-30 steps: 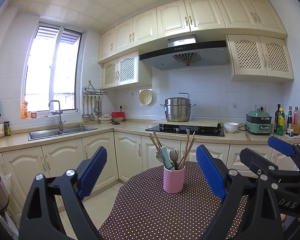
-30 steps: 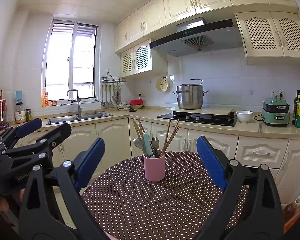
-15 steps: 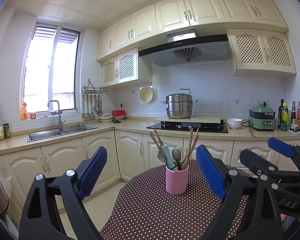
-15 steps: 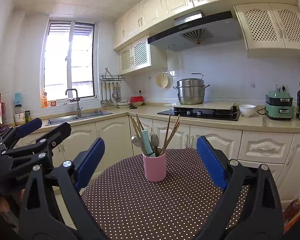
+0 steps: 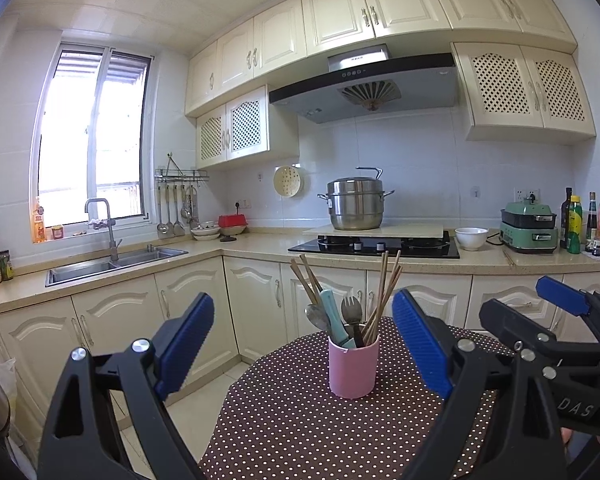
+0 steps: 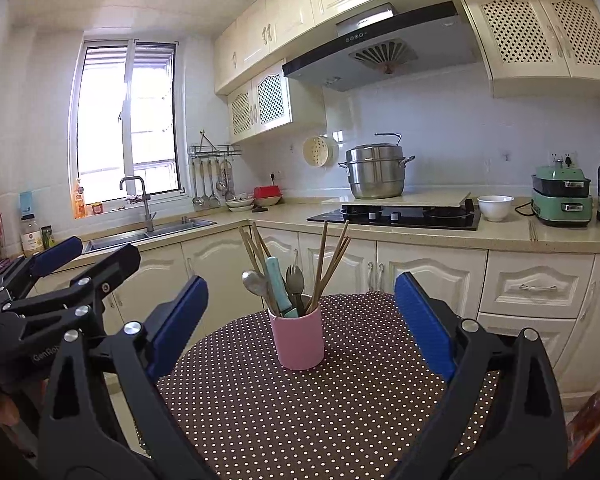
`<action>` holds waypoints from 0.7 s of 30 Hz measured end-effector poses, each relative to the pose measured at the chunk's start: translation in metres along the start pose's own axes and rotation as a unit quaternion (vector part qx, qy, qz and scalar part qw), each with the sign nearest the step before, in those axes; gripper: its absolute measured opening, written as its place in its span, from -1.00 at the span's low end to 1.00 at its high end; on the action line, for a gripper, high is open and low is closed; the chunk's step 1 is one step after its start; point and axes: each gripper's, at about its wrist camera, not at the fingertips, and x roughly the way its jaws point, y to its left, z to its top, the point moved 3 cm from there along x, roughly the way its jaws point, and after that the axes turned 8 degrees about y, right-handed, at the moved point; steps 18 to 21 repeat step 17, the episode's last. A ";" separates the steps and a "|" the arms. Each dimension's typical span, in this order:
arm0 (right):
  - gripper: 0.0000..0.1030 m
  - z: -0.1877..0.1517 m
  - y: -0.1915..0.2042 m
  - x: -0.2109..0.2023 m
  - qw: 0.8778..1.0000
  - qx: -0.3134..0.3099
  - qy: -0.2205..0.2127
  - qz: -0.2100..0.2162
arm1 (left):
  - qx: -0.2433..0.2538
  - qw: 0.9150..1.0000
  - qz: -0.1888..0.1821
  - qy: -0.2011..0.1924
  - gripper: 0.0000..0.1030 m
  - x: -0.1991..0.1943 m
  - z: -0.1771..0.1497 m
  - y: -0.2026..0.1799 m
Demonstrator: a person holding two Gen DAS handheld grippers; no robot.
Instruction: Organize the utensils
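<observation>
Two hand-held grippers in my feeds, both spread wide and holding nothing. Left hand-held gripper (image 5: 303, 350) and right hand-held gripper (image 6: 301, 328) hover side by side above the near edge of the polka-dot tabletop (image 6: 340, 412). Pink cup (image 6: 297, 337) stands upright on it, ahead of both and apart from them, roughly centred between the right one's fingers, and closer to the right-side finger in the left wrist view. Cup contents: wooden chopsticks (image 6: 331, 258) fanned out, a metal spoon (image 6: 255, 283), a dark fork (image 6: 295, 280), and a teal-handled utensil (image 6: 278, 286), all standing handle or head up, leaning on the rim.
</observation>
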 end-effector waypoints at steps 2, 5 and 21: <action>0.80 -0.002 -0.003 0.008 1.000 0.004 0.006 0.002 | 0.003 1.000 0.002 0.006 0.73 0.009 -0.002 -0.001; 0.80 -0.005 -0.008 0.020 1.000 0.009 0.016 0.003 | 0.006 1.000 0.005 0.016 0.73 0.023 -0.004 -0.003; 0.80 -0.022 -0.029 0.070 0.997 0.031 0.066 0.012 | 0.012 0.997 0.001 0.077 0.73 0.080 -0.022 -0.010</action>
